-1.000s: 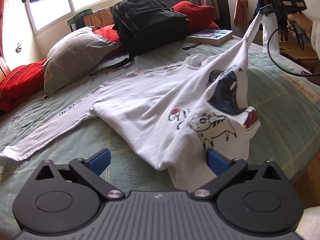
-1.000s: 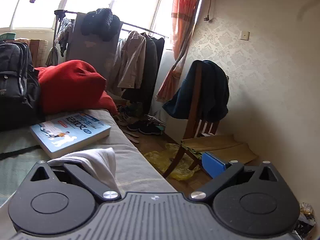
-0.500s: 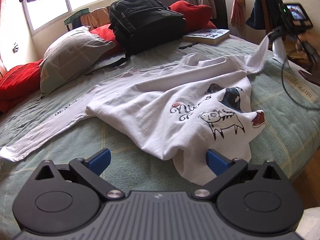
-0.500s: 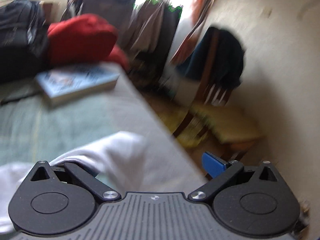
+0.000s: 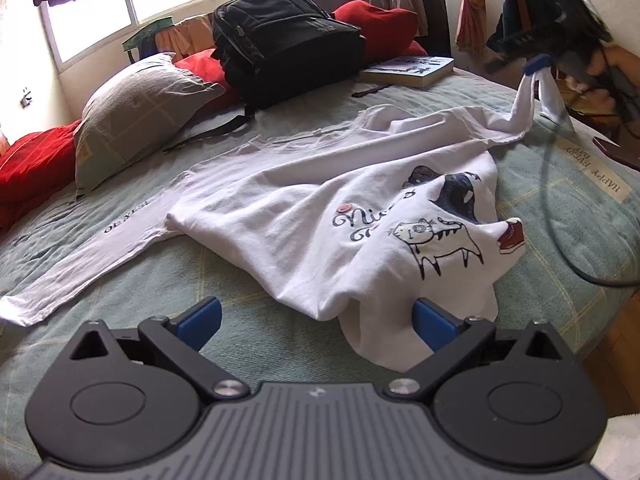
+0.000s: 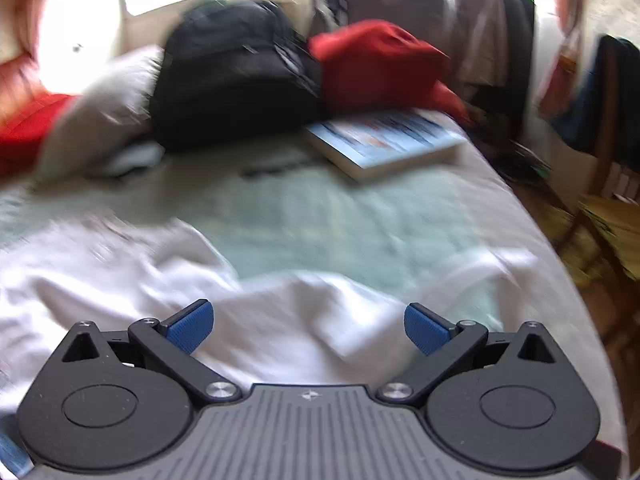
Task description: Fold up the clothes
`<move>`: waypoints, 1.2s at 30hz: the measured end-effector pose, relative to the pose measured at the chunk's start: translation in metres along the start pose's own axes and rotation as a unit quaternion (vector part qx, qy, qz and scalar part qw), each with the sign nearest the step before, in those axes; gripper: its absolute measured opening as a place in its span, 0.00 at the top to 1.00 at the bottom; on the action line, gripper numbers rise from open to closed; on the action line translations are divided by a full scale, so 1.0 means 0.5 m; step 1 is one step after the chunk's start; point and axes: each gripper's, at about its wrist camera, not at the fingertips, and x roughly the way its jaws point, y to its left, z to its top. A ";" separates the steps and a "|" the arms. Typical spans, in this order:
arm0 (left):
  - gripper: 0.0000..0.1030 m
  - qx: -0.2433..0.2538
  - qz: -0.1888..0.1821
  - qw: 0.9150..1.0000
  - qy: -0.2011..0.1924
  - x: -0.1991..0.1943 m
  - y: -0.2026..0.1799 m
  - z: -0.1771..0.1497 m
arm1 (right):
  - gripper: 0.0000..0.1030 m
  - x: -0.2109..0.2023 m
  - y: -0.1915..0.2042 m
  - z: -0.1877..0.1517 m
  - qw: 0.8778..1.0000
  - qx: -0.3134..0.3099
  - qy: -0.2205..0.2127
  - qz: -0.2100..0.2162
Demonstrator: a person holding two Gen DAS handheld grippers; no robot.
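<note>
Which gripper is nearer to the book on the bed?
Right. The right gripper hangs over the bed's far right edge, near the book. The left gripper sits at the near edge, with the white shirt between.

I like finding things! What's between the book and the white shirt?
A black strap on bare green bedcover lies between book and shirt, clearest in the left wrist view.

The bed cover's label [image 5: 599, 171] reads "HAPPY EVERY DAY", upside down.
</note>
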 end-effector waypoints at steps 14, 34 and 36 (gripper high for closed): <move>0.02 -0.022 -0.008 1.000 -0.003 0.009 0.039 0.004 | 0.22 0.171 0.133 0.050 0.996 -0.049 0.039 0.068; 0.02 -0.032 -0.028 0.999 -0.018 0.029 0.064 0.032 | 0.98 0.321 0.157 0.108 0.995 -0.078 0.046 0.028; 0.02 -0.038 -0.026 0.999 -0.023 0.023 0.069 0.033 | 0.97 0.333 0.155 0.130 0.996 -0.069 0.044 0.025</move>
